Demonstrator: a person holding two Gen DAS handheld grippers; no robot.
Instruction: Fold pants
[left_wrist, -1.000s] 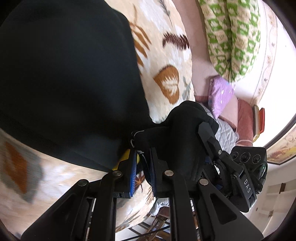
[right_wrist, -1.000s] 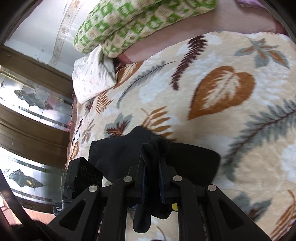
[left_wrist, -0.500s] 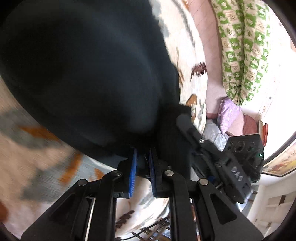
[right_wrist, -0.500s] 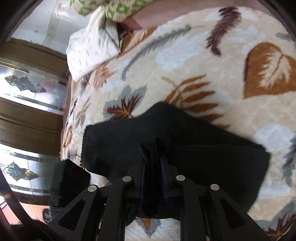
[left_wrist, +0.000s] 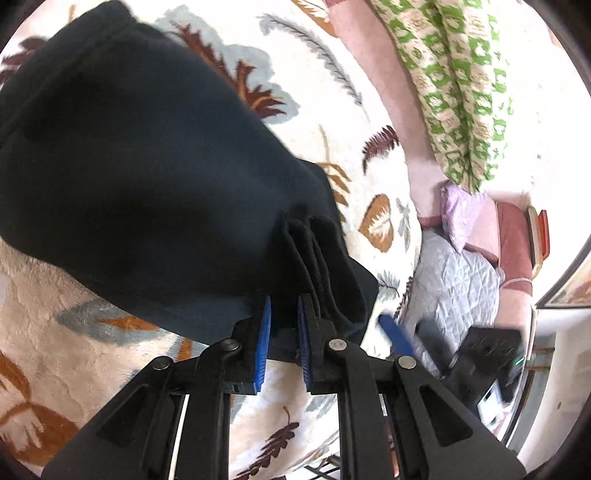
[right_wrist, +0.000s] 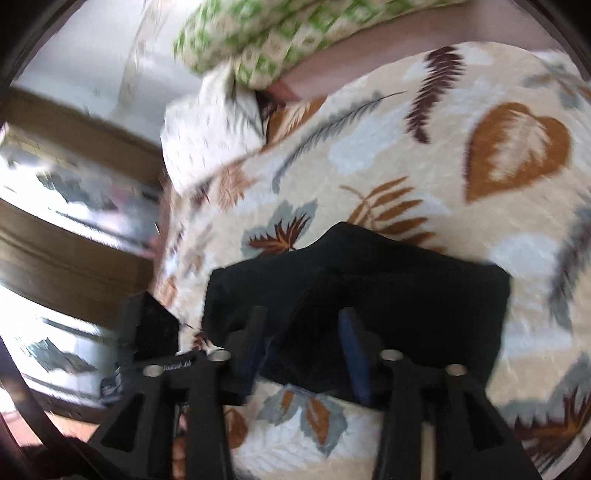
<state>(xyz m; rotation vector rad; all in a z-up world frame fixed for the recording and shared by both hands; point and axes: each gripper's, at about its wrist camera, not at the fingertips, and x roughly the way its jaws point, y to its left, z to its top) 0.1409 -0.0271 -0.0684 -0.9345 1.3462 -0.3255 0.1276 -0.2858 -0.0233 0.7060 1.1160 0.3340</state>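
With the pants (left_wrist: 147, 177) lying folded on the bed (left_wrist: 55, 369), both jaws are seen parted, so the left hand-held gripper (left_wrist: 282, 347) and right hand-held gripper (right_wrist: 306, 354) should be withdrawn toward 6 o'clock without dragging cloth.

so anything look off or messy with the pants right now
Mostly tidy. The black pants lie folded on the leaf-print blanket, but the corner at the left gripper is bunched into upright pleats rather than lying flat. The right gripper is open around the near edge. Nothing is torn or spilled.
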